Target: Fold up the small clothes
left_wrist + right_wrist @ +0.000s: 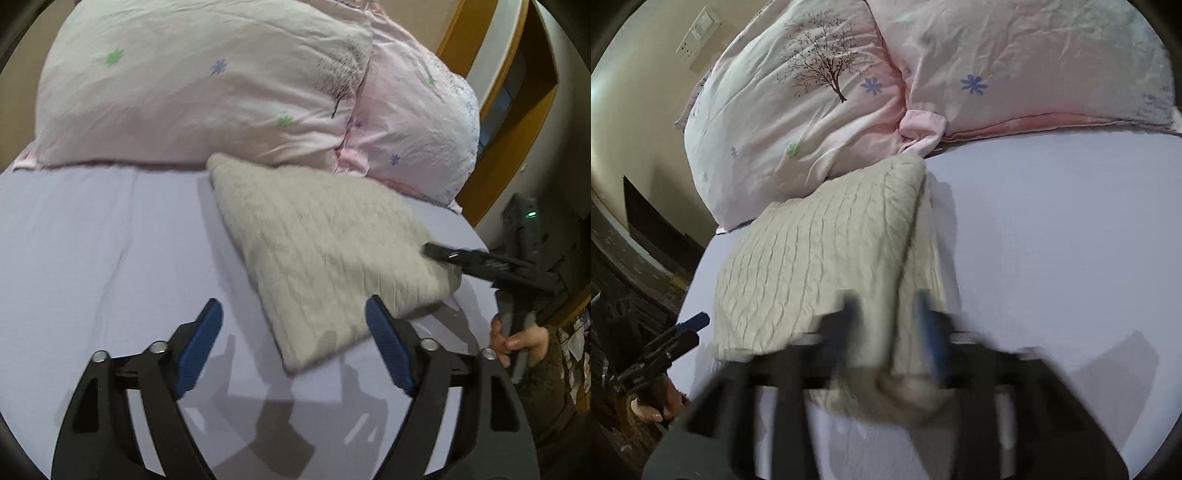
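Left wrist view shows the cream cable-knit sweater (pixel 325 258), already folded into a rough rectangle, lying on the pale lilac bedsheet (pixel 92 258) with its far corner touching the pink floral pillows (pixel 207 85). The left gripper (pixel 295 339) hangs with its blue-padded jaws spread wide and nothing between them, just beside the near corner of the knit. The right gripper (pixel 443 256) reaches in from the side and its tips sit at the garment's edge; in its own view the right gripper (pixel 890 332) is motion-blurred, jaws narrowed around a bunched fold of knit, though whether they truly pinch it I cannot tell.

Risks, as I judge them: a one-sided pull could drag the whole bundle across the smooth sheet and open the layers (the upper flap already sits loose along one side). The thick, springy knit may slip from a shallow grip. The empty left jaws could snag the near corner if they descend off-target.
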Action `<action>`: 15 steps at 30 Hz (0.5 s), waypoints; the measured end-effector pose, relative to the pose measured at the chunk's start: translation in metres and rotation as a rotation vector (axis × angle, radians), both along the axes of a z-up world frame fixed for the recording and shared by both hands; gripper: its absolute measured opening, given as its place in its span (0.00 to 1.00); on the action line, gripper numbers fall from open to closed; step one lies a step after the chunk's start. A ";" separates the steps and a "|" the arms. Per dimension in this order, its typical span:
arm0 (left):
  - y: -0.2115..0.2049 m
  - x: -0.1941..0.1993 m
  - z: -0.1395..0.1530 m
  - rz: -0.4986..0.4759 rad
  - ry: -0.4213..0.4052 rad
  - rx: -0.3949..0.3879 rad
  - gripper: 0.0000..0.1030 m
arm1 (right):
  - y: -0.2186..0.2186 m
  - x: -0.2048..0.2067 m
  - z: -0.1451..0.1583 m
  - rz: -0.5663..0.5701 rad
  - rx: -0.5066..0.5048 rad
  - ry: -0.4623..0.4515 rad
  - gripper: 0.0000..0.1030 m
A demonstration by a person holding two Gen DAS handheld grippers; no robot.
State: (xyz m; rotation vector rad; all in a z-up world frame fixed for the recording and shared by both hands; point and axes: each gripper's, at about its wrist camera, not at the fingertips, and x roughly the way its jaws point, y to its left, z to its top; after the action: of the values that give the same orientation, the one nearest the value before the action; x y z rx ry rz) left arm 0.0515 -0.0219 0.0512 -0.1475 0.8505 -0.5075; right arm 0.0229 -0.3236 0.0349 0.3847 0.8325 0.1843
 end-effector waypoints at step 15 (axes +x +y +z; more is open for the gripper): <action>-0.042 -0.021 -0.034 0.131 0.105 0.258 0.99 | 0.067 -0.045 -0.034 -0.084 -0.252 0.153 0.98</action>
State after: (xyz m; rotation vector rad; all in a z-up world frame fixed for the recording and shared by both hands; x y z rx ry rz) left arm 0.0307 -0.0639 0.0174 0.0071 0.9943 -0.2654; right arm -0.0219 -0.2564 0.0006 0.1976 0.9753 -0.0289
